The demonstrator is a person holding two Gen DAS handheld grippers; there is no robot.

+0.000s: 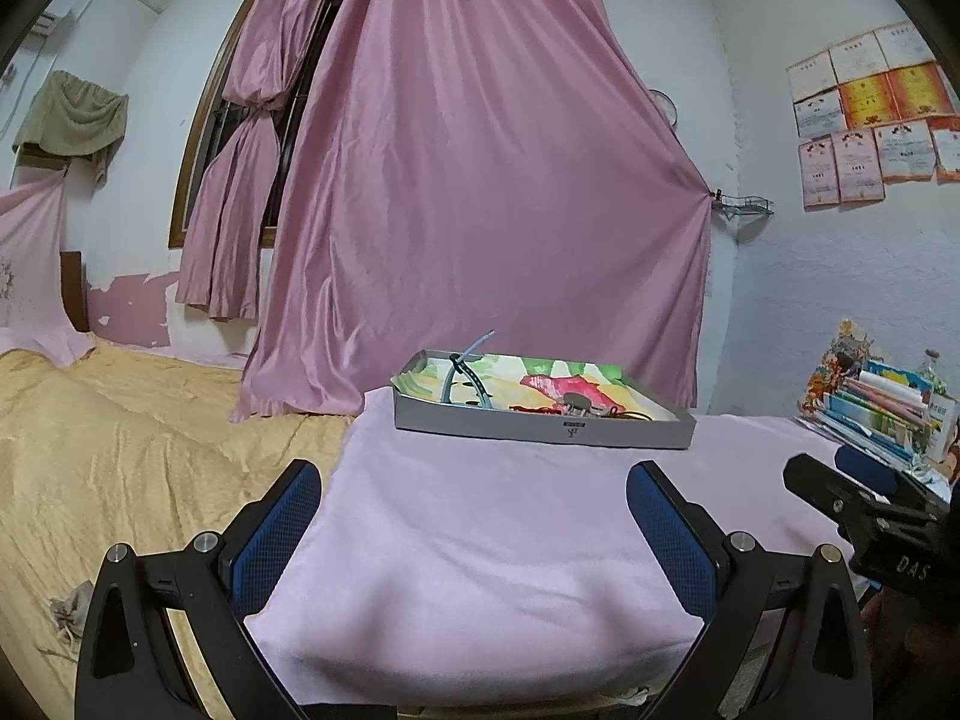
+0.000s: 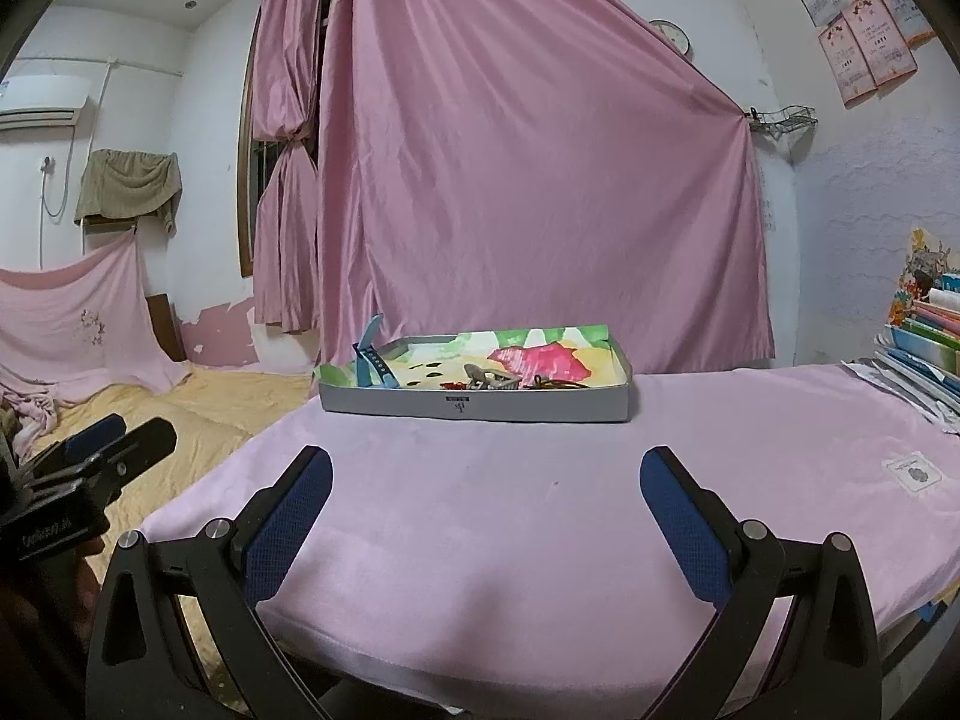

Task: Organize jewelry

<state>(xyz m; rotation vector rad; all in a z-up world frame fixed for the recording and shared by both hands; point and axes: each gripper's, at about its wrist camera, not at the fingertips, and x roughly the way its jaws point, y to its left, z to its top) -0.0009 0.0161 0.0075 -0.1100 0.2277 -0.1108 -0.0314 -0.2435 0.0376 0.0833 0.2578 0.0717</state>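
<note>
A shallow grey box (image 1: 540,429) (image 2: 474,408) lined with bright flowered paper stands on the pink-covered table, at its far side. In it lie a light blue watch band (image 1: 465,372) (image 2: 375,360), a grey hair claw (image 1: 576,403) (image 2: 489,379), a red beaded piece (image 2: 453,385) and dark cords (image 2: 555,384). My left gripper (image 1: 474,480) is open and empty, low over the near table edge, well short of the box. My right gripper (image 2: 486,468) is open and empty too, also short of the box. Each gripper shows at the edge of the other's view.
The pink cloth covers the table (image 2: 540,510); a small white label (image 2: 915,471) lies on it at the right. Stacked books and papers (image 2: 924,336) stand at the table's right end. A bed with a yellow cover (image 1: 120,432) lies left. Pink curtains (image 1: 480,180) hang behind.
</note>
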